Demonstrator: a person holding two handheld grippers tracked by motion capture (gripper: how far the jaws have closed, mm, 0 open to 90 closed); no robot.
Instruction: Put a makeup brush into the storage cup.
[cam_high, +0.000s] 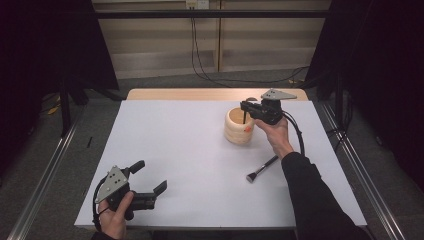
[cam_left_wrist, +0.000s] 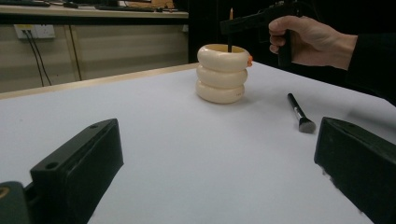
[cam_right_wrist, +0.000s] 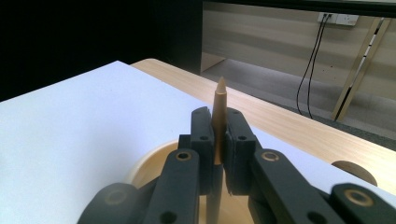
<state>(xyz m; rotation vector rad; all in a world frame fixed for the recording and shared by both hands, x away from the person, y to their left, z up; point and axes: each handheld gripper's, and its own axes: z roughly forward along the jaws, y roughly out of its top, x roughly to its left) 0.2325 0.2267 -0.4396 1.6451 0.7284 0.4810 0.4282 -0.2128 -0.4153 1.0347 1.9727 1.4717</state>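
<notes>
Firmly clamped, the right gripper (cam_right_wrist: 218, 140) pinches a wooden-handled brush (cam_right_wrist: 219, 112) upright over the cream ringed holder (cam_high: 238, 127) — its lower end inside. Left gripper (cam_high: 150, 182) rests agape on the white table (cam_high: 190, 160); another brush (cam_high: 261, 169) lies nearby.

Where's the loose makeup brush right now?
High view: the makeup brush lies flat on the white table, right of centre, nearer the person than the cream holder, beside the right forearm.

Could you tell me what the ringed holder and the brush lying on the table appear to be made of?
The ringed holder looks like matte cream ceramic or plastic: smooth, soft sheen; hard to tell which. The brush seems to have a glossy black handle, probably plastic or lacquered wood, and dark bristles.
</notes>
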